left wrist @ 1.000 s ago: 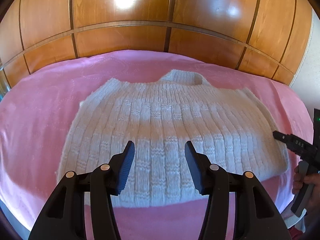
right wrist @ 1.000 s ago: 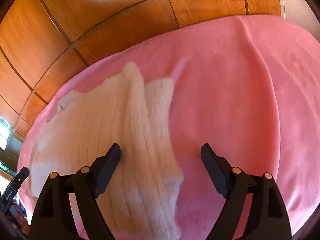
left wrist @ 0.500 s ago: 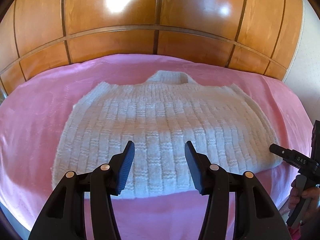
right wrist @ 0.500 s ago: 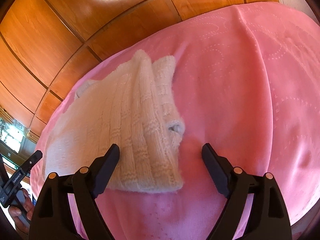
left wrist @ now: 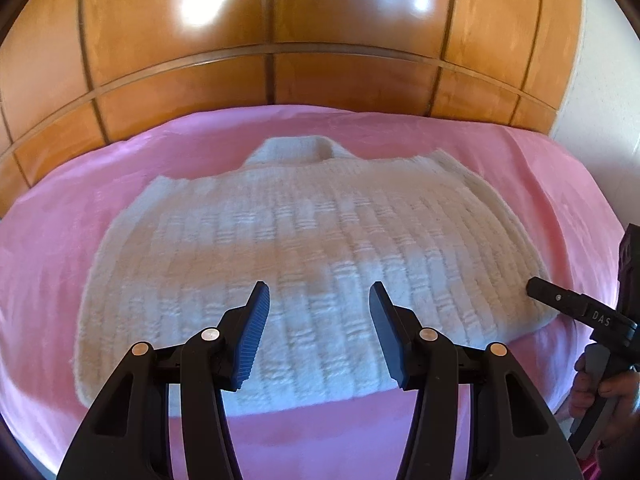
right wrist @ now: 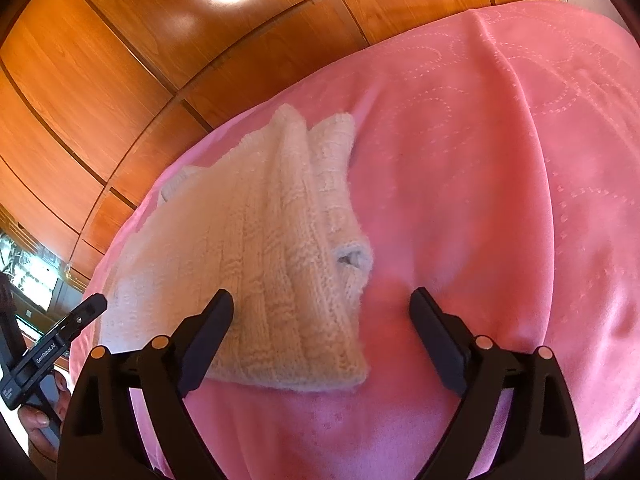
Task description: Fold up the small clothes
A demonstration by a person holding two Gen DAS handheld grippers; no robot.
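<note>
A cream ribbed knit sweater (left wrist: 312,256) lies flat on a pink blanket (left wrist: 320,432), collar at the far side, sleeves folded in. In the right wrist view the sweater (right wrist: 256,264) shows from its right side, with a folded sleeve cuff (right wrist: 352,258) on top. My left gripper (left wrist: 316,320) is open and empty above the sweater's near hem. My right gripper (right wrist: 322,332) is open and empty, near the sweater's right hem corner. The right gripper also shows at the left wrist view's right edge (left wrist: 576,308); the left gripper shows at the right wrist view's left edge (right wrist: 52,344).
Glossy wooden panels (left wrist: 320,40) stand behind the bed. The pink blanket spreads wide to the right of the sweater (right wrist: 500,160). A white wall (left wrist: 600,80) is at the far right.
Both grippers have drawn back toward me from the sweater. The sweater lies unmoved and both grippers stay open.
</note>
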